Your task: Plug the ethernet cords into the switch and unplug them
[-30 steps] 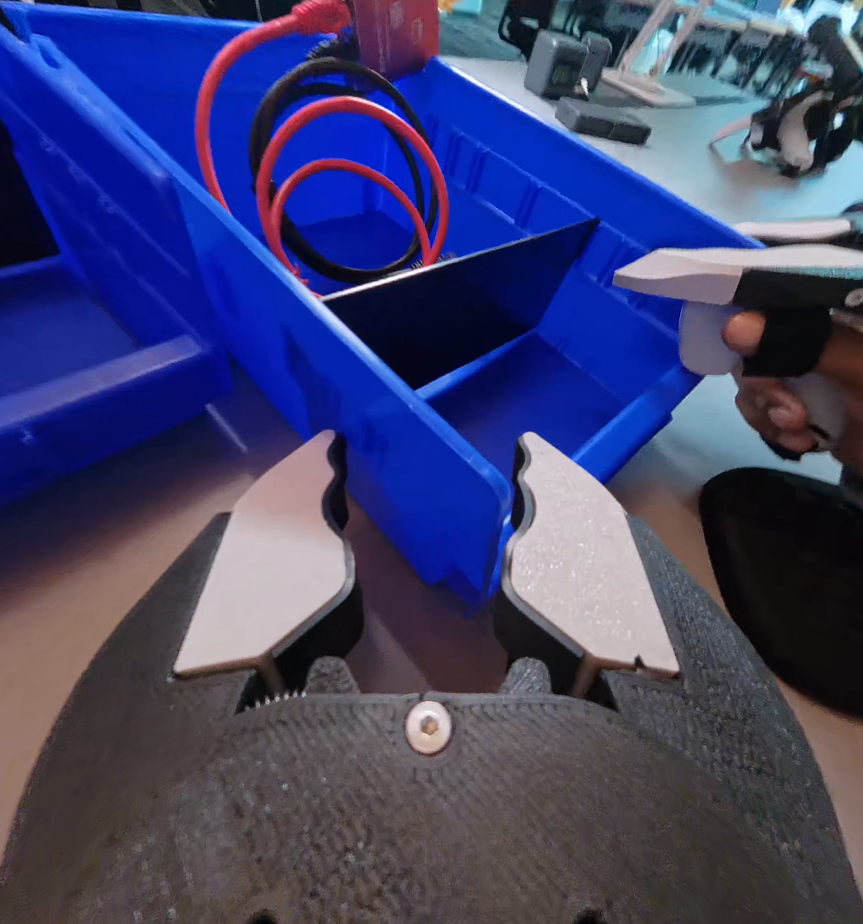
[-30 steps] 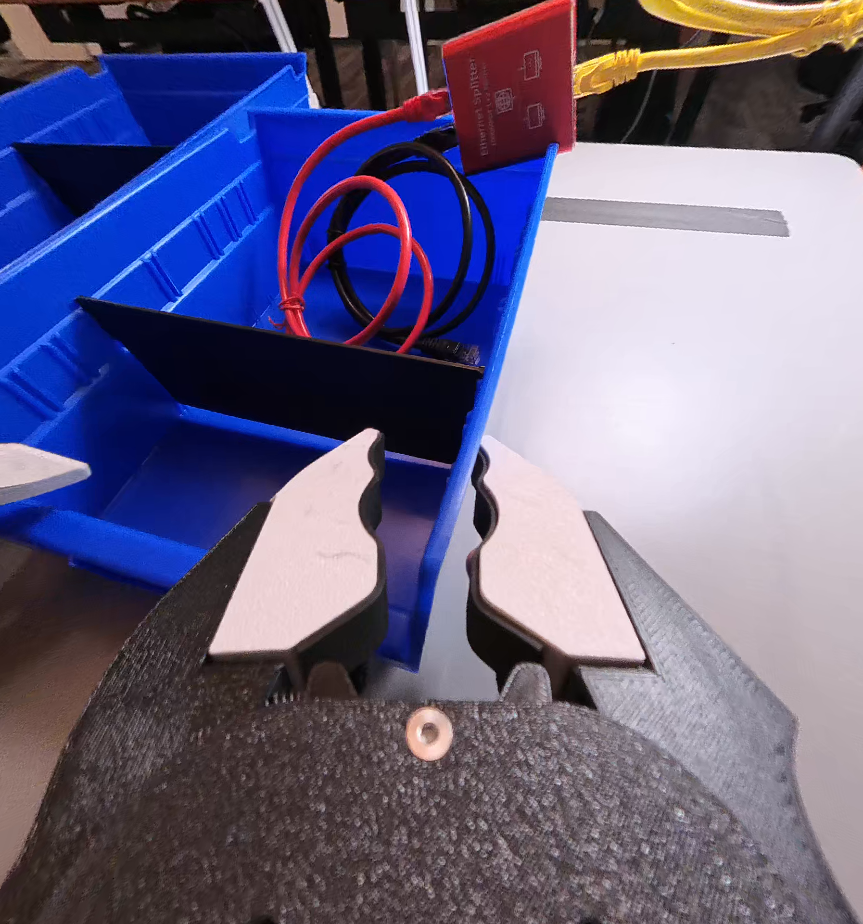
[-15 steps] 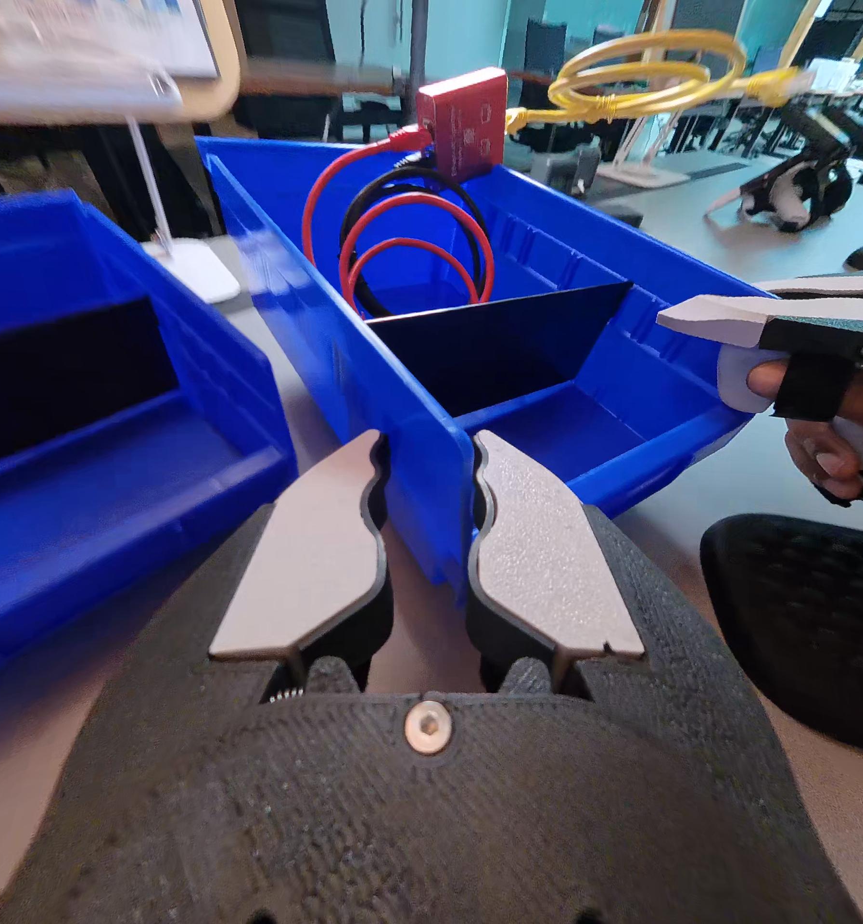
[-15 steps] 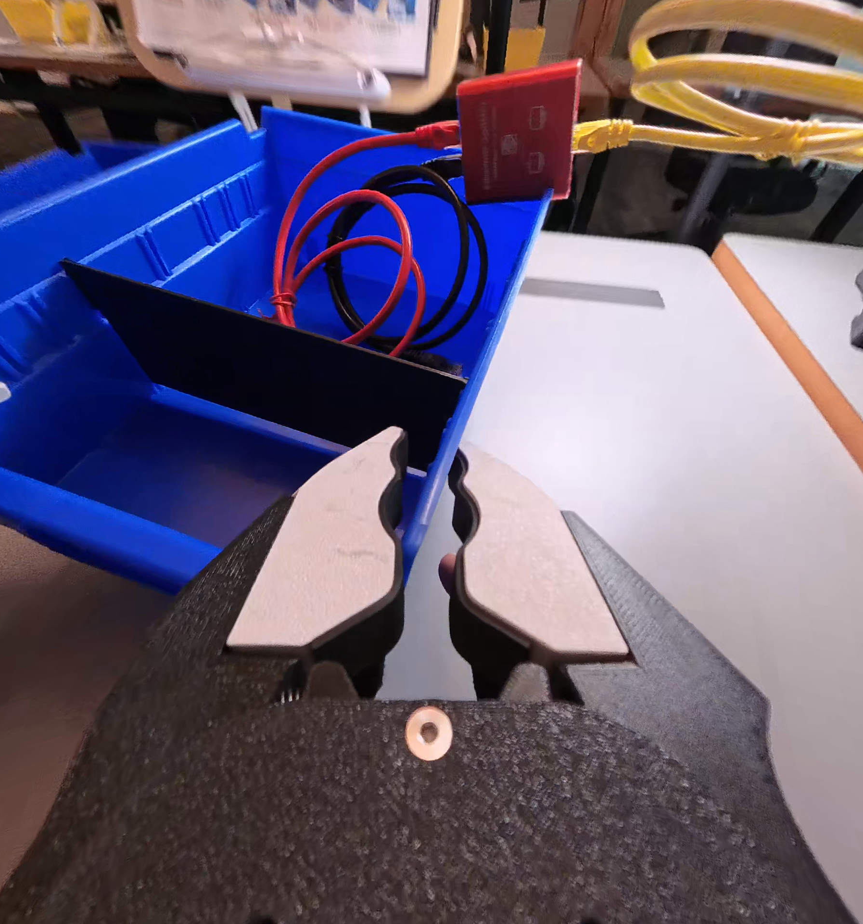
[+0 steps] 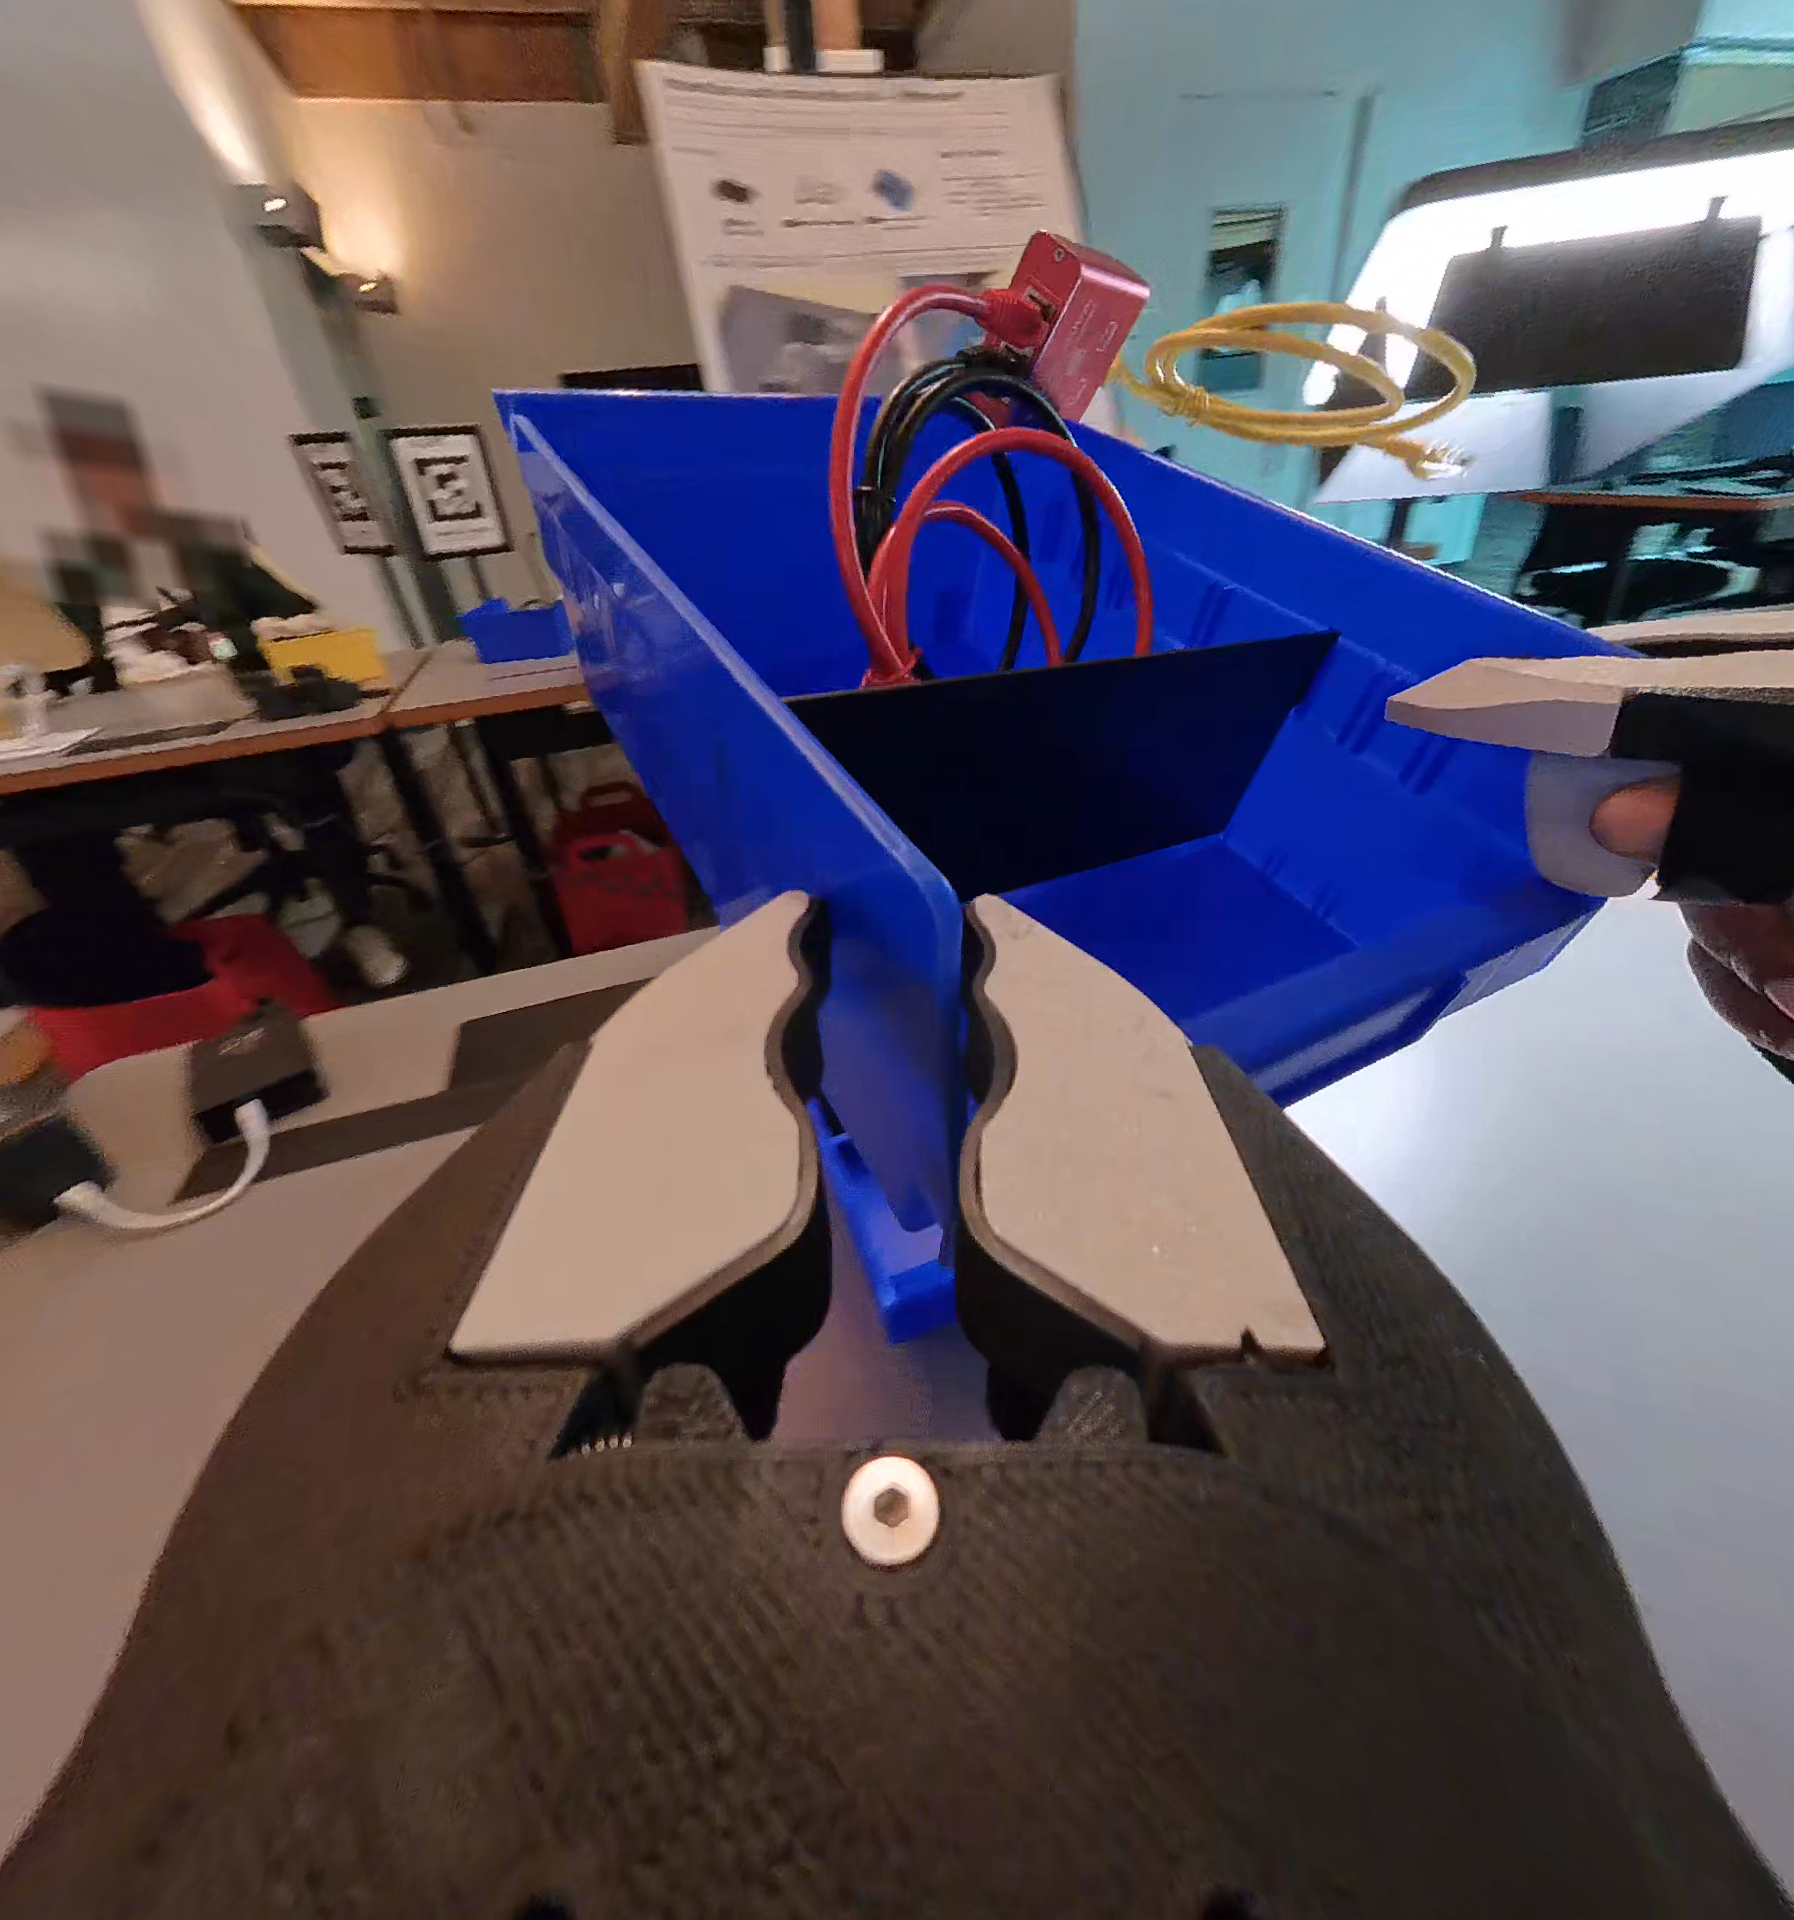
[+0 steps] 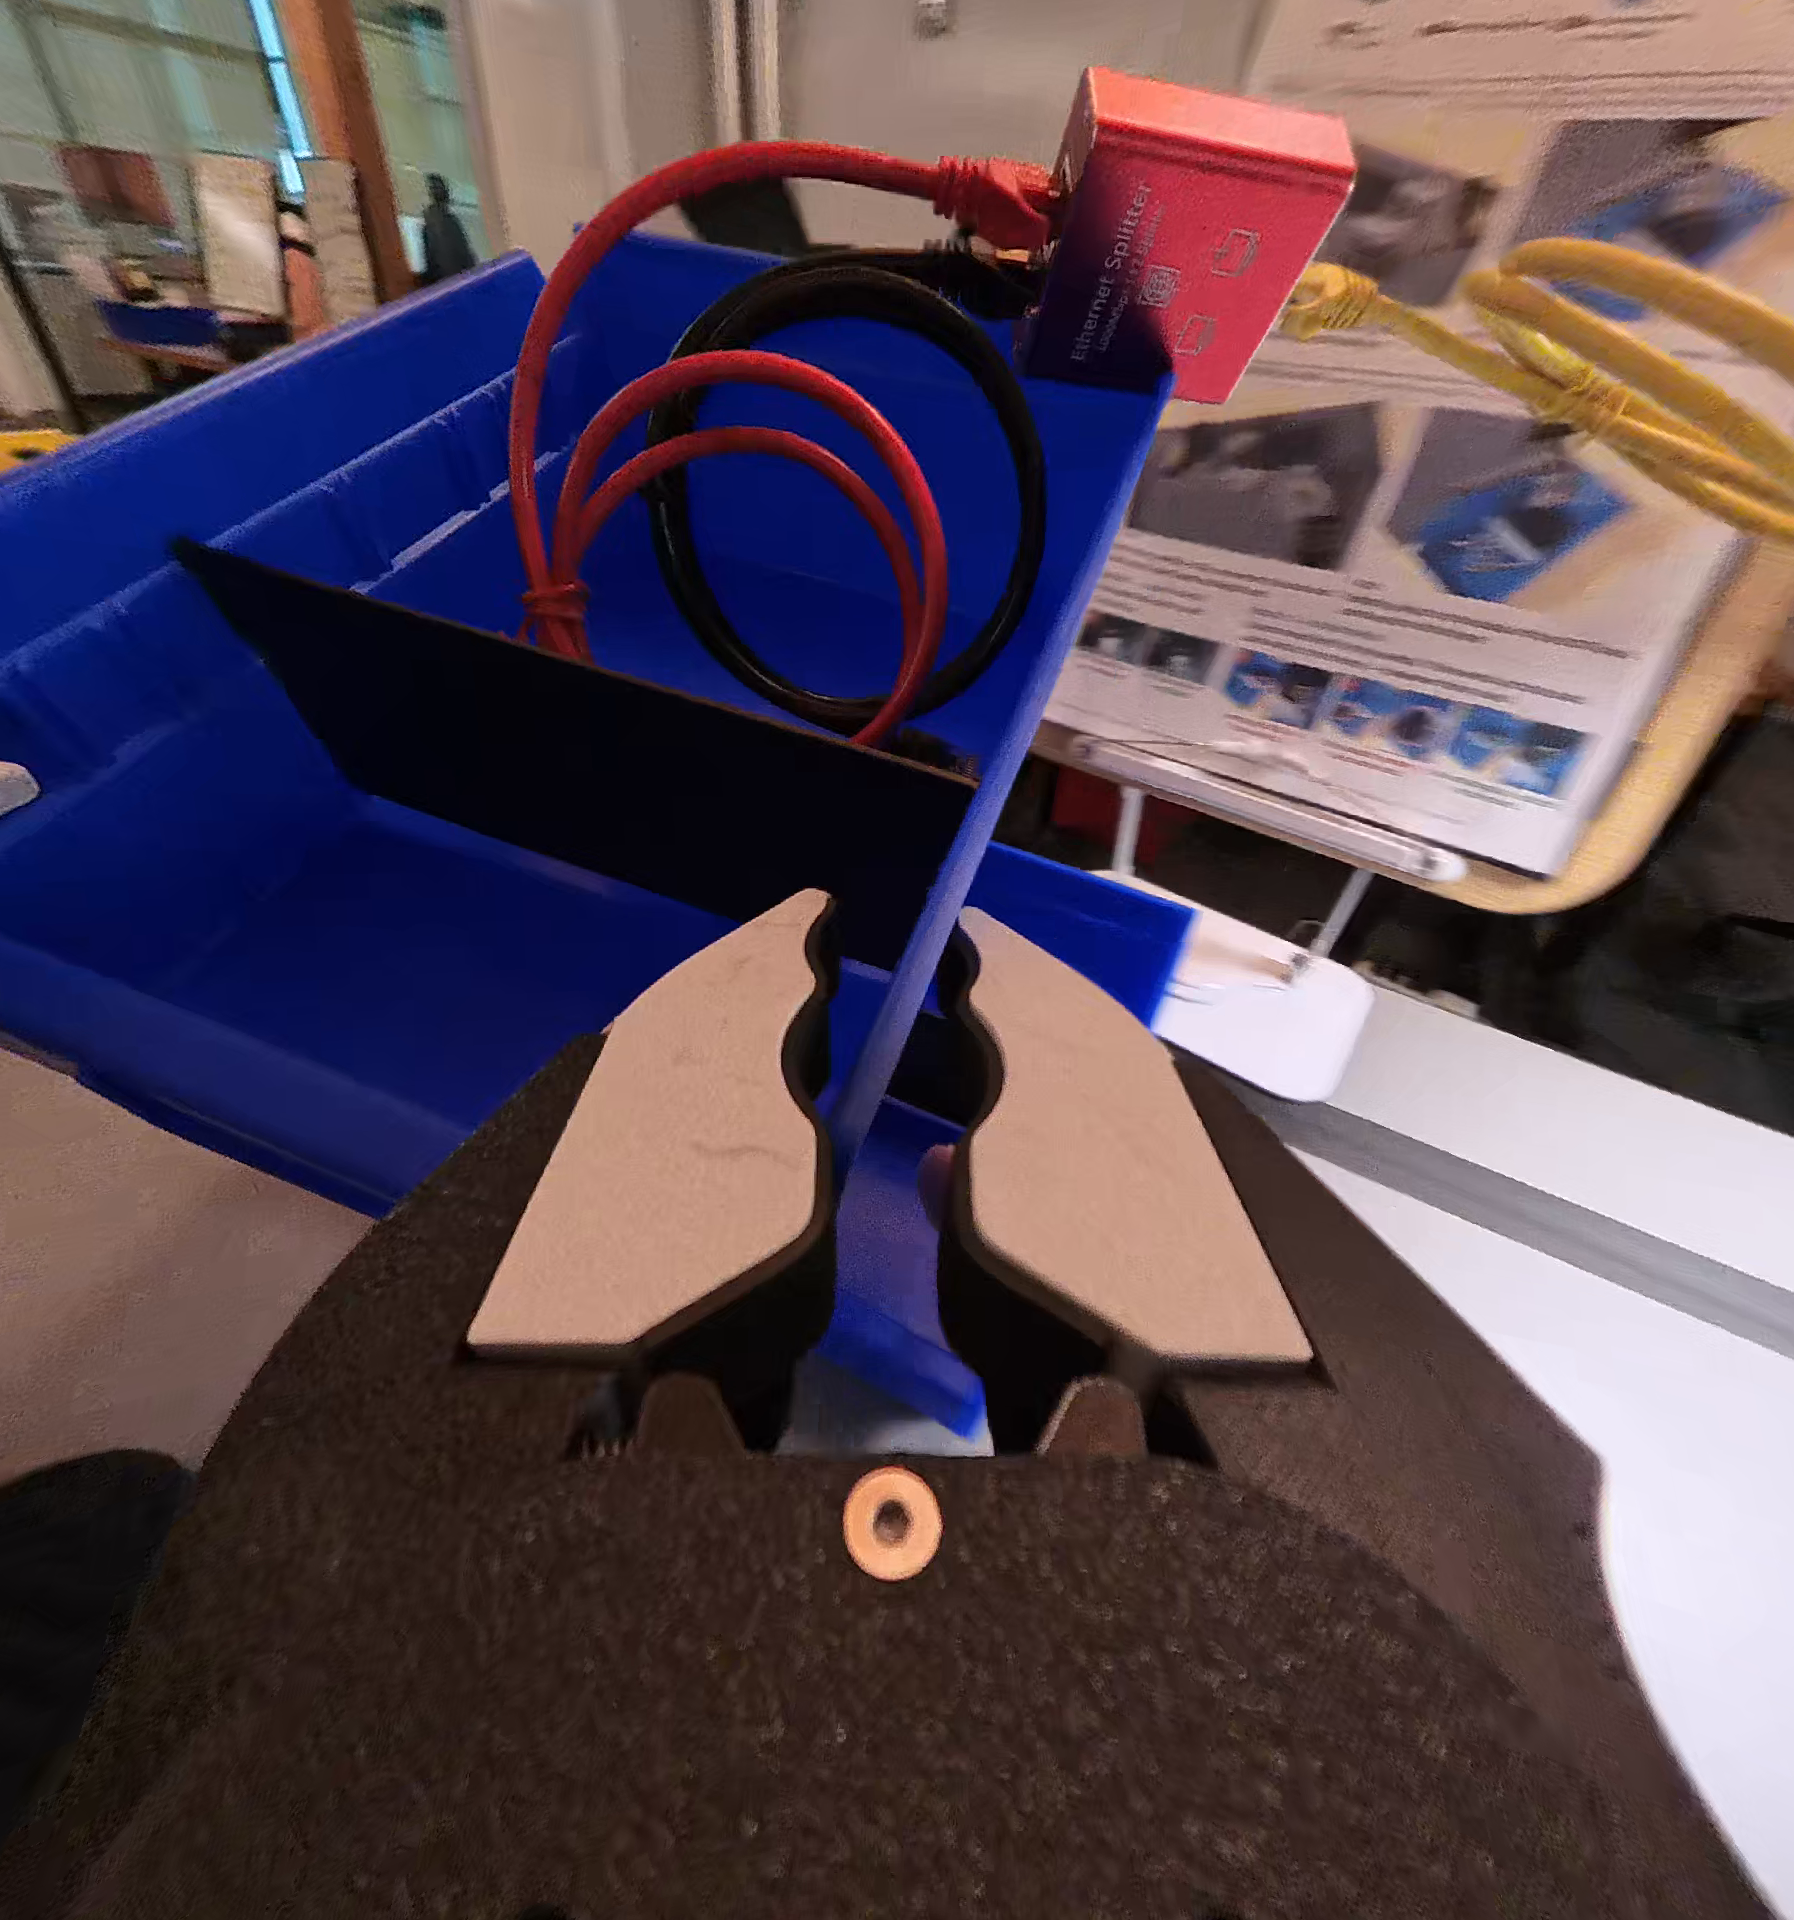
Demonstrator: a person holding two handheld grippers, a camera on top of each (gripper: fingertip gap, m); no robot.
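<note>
A blue bin (image 5: 727,623) with a black divider (image 5: 1059,769) is held up off the table, tilted. My left gripper (image 5: 888,914) is shut on its left wall. My right gripper (image 6: 893,925) is shut on its right wall and also shows in the left wrist view (image 5: 1495,675). A red switch box (image 6: 1194,239) rests on the bin's far rim. A red cord (image 6: 986,197) and a black cord (image 6: 841,275) are plugged into one side, coiled in the far compartment. A yellow cord (image 6: 1599,395) is plugged into the other side and hangs outside the bin.
A poster board on a white stand (image 6: 1392,623) is behind the bin. A second blue bin (image 6: 1080,935) sits on the white table (image 6: 1599,1403). A black device with a white cable (image 5: 249,1060) lies on the left. A hand (image 5: 1786,987) holds the right gripper.
Both grippers have closed on the bin's side walls. The bin has risen off the table and tipped, so the room behind it now shows.
</note>
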